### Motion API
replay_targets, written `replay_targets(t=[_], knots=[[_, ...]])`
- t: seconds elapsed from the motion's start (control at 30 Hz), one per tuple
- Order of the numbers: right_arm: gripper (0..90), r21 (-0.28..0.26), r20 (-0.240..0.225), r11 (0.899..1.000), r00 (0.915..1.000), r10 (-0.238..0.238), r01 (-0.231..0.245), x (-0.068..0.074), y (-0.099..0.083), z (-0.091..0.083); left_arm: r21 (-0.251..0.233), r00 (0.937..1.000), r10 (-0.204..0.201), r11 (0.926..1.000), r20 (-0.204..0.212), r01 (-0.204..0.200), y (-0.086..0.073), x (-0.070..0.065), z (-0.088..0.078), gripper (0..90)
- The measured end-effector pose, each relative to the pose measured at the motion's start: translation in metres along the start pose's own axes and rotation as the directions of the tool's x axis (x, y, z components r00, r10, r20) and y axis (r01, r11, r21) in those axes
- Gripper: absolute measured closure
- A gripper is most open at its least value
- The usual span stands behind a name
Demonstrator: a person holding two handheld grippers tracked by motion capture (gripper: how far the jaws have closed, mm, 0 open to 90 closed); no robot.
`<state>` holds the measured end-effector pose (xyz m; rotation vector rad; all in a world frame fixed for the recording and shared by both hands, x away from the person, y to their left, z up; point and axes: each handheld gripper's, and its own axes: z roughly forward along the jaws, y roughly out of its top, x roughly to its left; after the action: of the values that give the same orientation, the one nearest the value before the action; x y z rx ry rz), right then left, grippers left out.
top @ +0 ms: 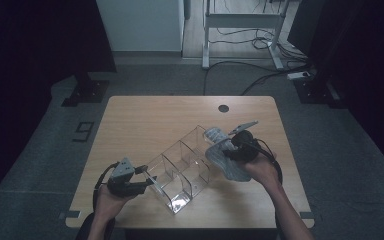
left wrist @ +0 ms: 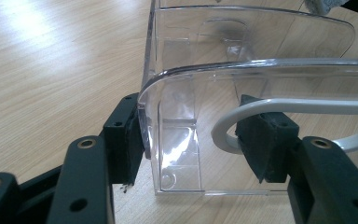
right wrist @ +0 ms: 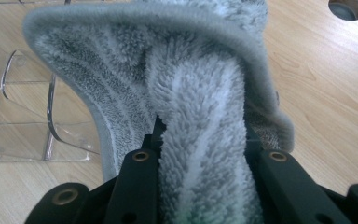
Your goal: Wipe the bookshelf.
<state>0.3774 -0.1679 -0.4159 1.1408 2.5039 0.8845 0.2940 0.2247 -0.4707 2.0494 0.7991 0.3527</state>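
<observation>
Two claws: L (left wrist: 193, 140) on organizer (left wrist: 242, 65), R (right wrist: 200, 154) on cloth (right wrist: 200, 93)

High view is pretty dim overall: the wooden surface (top: 145, 120) sits in a soft pool of light while the room's sides drop off into near black, and the whole picture is a bit soft and low on detail. The left gripper view is way brighter, with a washed-out glare patch on the wood at top left and white reflections along the edges of the clear organizer (left wrist: 242, 65), whose far end goes slightly out of focus. In the right gripper view the fluffy grey cloth (right wrist: 177, 93) is evenly lit and fairly sharp, with shadow in its folds and the black claw at the bottom dark and slightly blurred.
</observation>
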Motion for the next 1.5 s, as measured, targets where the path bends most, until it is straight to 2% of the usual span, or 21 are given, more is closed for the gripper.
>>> replay_targets(t=[0.33, 0.77, 1.5], knots=[[69.5, 0.003, 0.001, 1.0, 0.9998, 0.022, -0.022, -0.001, -0.015, 0.005, -0.004, 1.0, -0.003, 1.0, 0.0, 0.003, 0.0, 0.0, 0.0, 43.2], [69.7, 0.017, -0.009, 0.999, 0.9991, 0.042, -0.042, -0.003, -0.024, 0.02, -0.005, 1.0, -0.006, 1.0, -0.001, 0.006, 0.0, 0.0, 0.0, 43.1], [69.0, 0.061, -0.007, 0.994, 0.9957, 0.092, -0.091, -0.01, -0.043, 0.064, -0.01, 0.9999, -0.017, 0.9998, 0.0, 0.017, 0.0, -0.001, 0.003, 42.6]])
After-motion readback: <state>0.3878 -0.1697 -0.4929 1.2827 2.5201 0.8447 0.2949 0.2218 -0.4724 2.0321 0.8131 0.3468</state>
